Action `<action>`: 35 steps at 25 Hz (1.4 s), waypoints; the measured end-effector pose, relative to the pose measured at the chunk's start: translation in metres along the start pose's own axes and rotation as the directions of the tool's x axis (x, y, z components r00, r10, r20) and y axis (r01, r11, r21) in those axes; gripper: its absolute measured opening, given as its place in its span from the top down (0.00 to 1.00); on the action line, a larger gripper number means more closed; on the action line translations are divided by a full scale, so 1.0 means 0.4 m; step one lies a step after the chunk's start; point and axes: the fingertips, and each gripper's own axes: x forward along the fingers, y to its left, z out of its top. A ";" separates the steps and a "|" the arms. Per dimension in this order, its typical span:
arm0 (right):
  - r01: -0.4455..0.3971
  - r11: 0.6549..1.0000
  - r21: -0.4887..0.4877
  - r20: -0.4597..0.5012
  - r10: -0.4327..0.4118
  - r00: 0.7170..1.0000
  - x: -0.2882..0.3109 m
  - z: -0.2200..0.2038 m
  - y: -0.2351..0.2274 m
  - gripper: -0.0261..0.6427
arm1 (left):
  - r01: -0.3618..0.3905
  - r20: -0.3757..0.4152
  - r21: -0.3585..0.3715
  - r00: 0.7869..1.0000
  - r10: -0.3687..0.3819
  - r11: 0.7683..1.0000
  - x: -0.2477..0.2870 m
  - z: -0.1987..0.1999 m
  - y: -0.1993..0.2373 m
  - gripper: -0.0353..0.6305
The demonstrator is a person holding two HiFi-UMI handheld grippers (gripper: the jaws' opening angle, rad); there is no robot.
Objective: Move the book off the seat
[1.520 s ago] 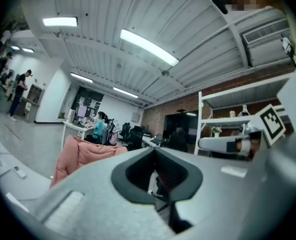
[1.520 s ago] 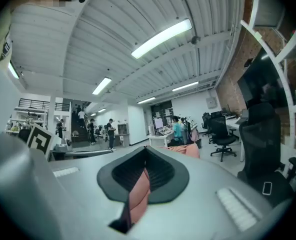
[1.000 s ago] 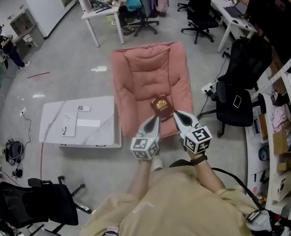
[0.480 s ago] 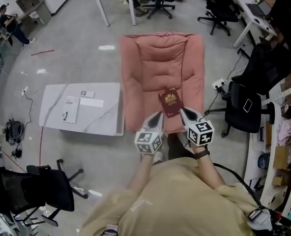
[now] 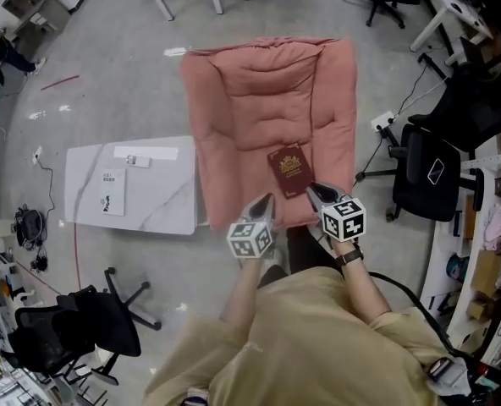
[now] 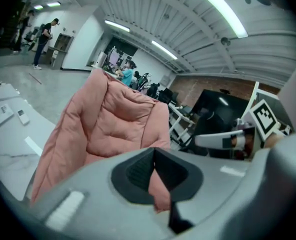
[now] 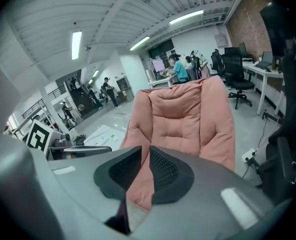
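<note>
Left tongs (image 5: 269, 198) tilted toward seat (image 5: 259, 117)

White table (image 5: 162, 200); black office chair (image 5: 420, 194).

Left gripper (image 5: 267, 199): fingers (image 6: 138, 170) closed tip to tip, nothing between them. Right gripper (image 5: 311, 189): fingers (image 7: 164, 170) parted by narrow slit, just been opening, nothing gripped. Both grippers side by side, apart, pointing forward and down, tips converging slightly. Marker cubes (image 5: 250, 240) face up toward head view. Left forearm (image 5: 240, 293) and right forearm (image 5: 362, 294) bare, extended forward from torso. Dark band (image 5: 345, 258) on right wrist.
</note>
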 end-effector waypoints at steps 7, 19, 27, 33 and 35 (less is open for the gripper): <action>-0.059 0.993 0.102 -0.155 0.075 0.985 0.154 -0.080 -0.139 0.84 | -0.042 -0.111 -0.122 0.993 0.028 0.992 0.172 -0.078 0.117 0.91; -0.085 0.982 0.168 -0.348 0.140 0.927 0.438 -0.239 -0.334 0.76 | -0.106 -0.267 -0.366 0.964 0.004 0.925 0.369 -0.302 0.318 0.80; -0.038 0.991 0.131 -0.449 0.093 0.889 0.610 -0.337 -0.436 0.64 | -0.114 -0.348 -0.413 0.937 -0.041 0.904 0.505 -0.465 0.390 0.72; 0.010 0.993 0.118 -0.474 0.047 0.879 0.726 -0.396 -0.500 0.49 | -0.073 -0.370 -0.480 0.921 -0.126 0.874 0.596 -0.567 0.446 0.46; 0.017 0.993 0.114 -0.467 0.039 0.883 0.760 -0.405 -0.517 0.44 | -0.064 -0.369 -0.484 0.919 -0.137 0.873 0.617 -0.590 0.472 0.44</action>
